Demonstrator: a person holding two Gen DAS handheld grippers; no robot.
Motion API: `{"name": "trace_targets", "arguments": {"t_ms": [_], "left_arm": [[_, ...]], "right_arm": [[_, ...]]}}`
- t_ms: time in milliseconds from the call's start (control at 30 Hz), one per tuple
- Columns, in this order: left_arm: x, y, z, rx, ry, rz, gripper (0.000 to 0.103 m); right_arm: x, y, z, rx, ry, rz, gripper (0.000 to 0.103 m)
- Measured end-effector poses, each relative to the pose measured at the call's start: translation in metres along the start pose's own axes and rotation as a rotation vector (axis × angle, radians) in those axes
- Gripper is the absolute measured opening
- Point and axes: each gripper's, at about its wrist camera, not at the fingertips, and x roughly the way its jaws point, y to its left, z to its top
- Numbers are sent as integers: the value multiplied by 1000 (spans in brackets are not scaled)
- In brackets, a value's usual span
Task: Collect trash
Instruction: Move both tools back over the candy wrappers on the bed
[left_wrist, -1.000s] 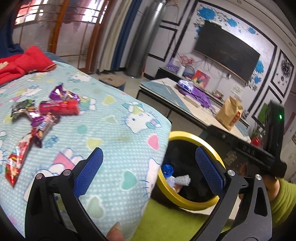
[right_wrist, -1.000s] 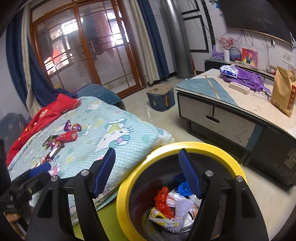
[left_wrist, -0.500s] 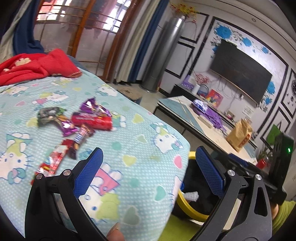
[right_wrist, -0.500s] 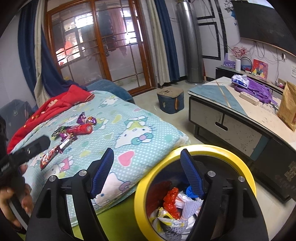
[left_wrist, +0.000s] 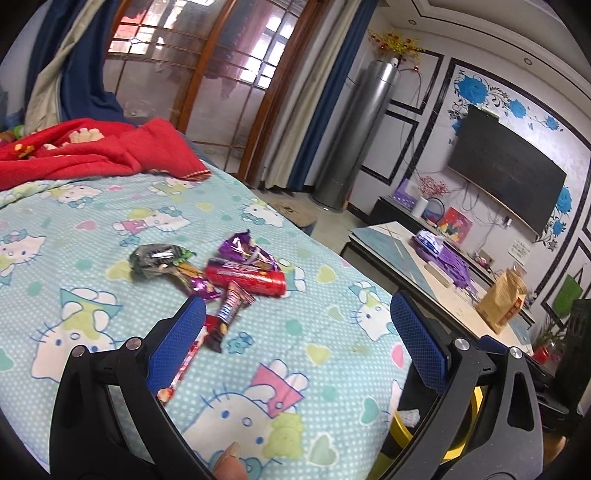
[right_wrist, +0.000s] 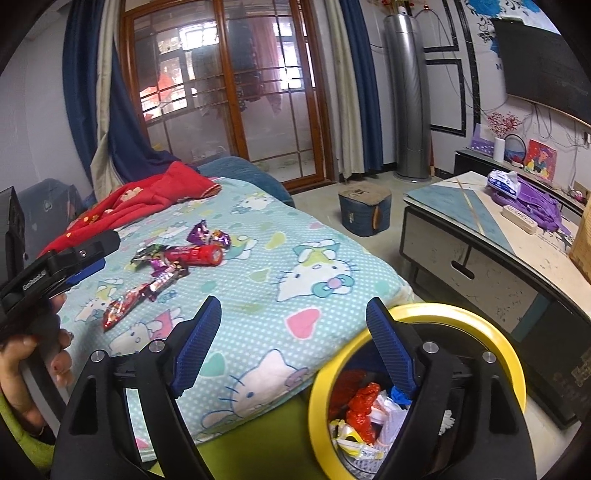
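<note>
Several candy wrappers lie on the light-blue cartoon blanket (left_wrist: 295, 354): a red tube wrapper (left_wrist: 245, 277), a purple one (left_wrist: 245, 249), a dark crumpled one (left_wrist: 155, 258) and a long red one (right_wrist: 123, 302). My left gripper (left_wrist: 297, 325) hovers open just short of the pile, nothing between its blue pads. In the right wrist view the red tube wrapper (right_wrist: 194, 254) sits mid-blanket. My right gripper (right_wrist: 293, 328) is over the blanket's edge beside the yellow-rimmed bin (right_wrist: 513, 354), its jaws opening and empty. The bin holds crumpled trash (right_wrist: 364, 410).
A red blanket (left_wrist: 92, 151) is bunched at the far end of the bed. A low table (right_wrist: 480, 236) with a purple bag stands to the right, a blue stool (right_wrist: 365, 208) on the floor beyond. A hand (right_wrist: 26, 365) holds the left gripper's handle.
Both grippers swung away from the bin toward the wrappers. The pile has moved toward the middle of the left wrist view, and the bin has slid to the lower right. The right jaws widened.
</note>
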Motion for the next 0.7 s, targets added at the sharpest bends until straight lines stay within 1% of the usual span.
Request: {"name": "trace_targets", "arguments": {"t_ms": [233,300,433,700], "left_arm": [[-1,19,7,-29,-1,56,92],[-3,24,10,-16,-9,93,92],[-8,32,17,-1,-26,134,92],[-15,62,28,-57,-29,184,92]], "right_arm": [[10,19,8,-34,14,31,81],[15,26,10,-39,19,45,81],[27,44,17,-50,31,83,82],[59,81,24,-84,70,147,82]]}}
